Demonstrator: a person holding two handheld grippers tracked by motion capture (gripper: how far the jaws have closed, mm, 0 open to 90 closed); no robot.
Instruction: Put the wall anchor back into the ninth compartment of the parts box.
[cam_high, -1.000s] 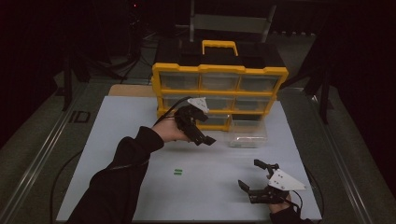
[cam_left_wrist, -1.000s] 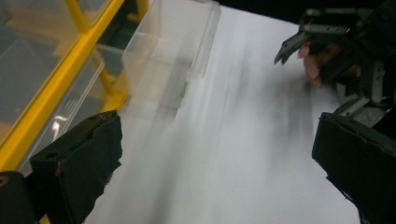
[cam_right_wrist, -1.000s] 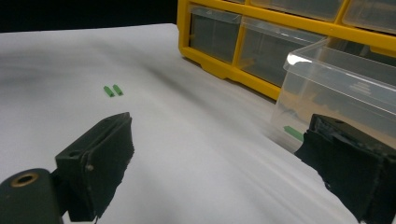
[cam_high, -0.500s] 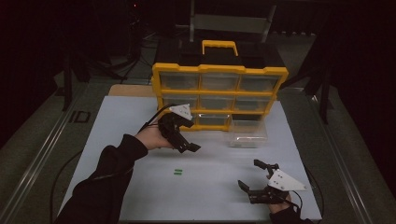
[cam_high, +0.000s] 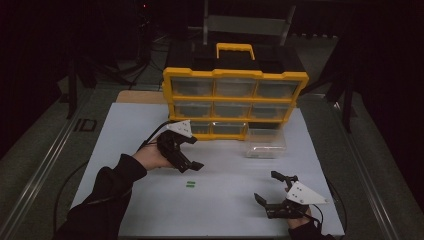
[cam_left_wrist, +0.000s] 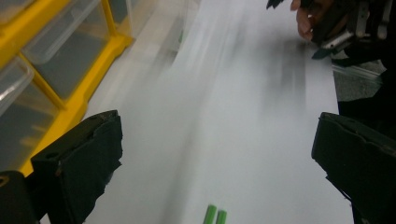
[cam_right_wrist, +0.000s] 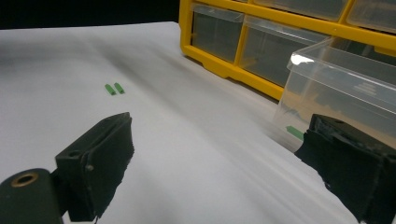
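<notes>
Two small green pieces (cam_high: 190, 184) lie side by side on the white table top (cam_high: 125, 145), also seen at the bottom of the left gripper view (cam_left_wrist: 215, 216) and at the left of the right gripper view (cam_right_wrist: 114, 88). My left gripper (cam_high: 193, 154) hangs open just above and behind them, nothing between its jaws (cam_left_wrist: 215, 154). My right gripper (cam_high: 270, 189) rests open and empty near the front right edge (cam_right_wrist: 219, 163). A clear plastic drawer (cam_high: 265, 143) stands on the table in front of the yellow organizer (cam_high: 235, 75); a green piece (cam_right_wrist: 294, 132) lies inside it.
The yellow organizer (cam_right_wrist: 233, 60) with several clear drawers stands at the back of the table; one bottom right slot looks vacant. The right hand and its gripper (cam_left_wrist: 345, 23) show far off in the left gripper view. Metal rails run along both table sides.
My left gripper has drawn back from the organizer's front, toward the near left, and now hovers by the green pieces. The right gripper has stayed still.
</notes>
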